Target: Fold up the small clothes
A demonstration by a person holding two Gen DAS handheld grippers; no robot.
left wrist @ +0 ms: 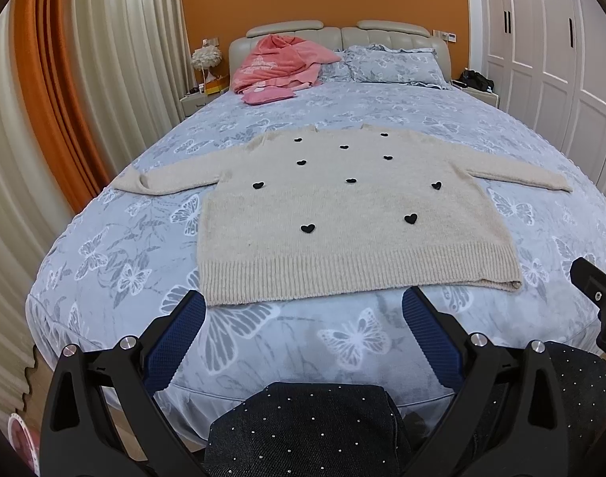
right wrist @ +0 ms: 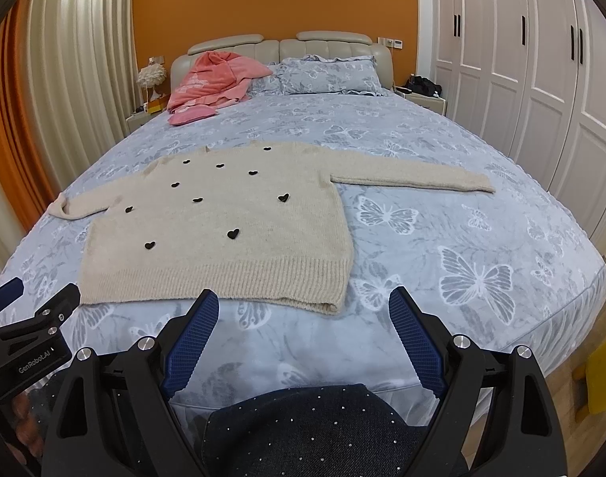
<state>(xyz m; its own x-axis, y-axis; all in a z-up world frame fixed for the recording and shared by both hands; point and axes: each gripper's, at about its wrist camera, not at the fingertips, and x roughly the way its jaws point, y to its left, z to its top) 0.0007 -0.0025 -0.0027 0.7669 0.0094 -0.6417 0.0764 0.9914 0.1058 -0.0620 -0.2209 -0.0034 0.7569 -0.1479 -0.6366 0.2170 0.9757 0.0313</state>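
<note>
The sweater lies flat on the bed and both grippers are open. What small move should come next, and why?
Probably move the left gripper to the left sleeve. The sweater lies flat with sleeves spread, and both grippers hold nothing, so folding a sleeve inward seems first.

Two matching hand-held tools here. The left gripper (left wrist: 303,310) is matt black plastic, each arm a chunky triangular frame with a cut-out window, its finger pads (left wrist: 175,342) ribbed dark blue rubber. Round silver screw heads (left wrist: 128,342) gleam at the pivots, two a side. The right gripper (right wrist: 303,310) is the same build: blue ribbed pads (right wrist: 416,342), silver bolts (right wrist: 460,340). Seen from the right, the left tool's black side carries small white "GenRobot.AI" lettering (right wrist: 33,362). Behind each gripper, the person's dark denim-like trousers (left wrist: 303,429), sprinkled with tiny silver studs.
</note>
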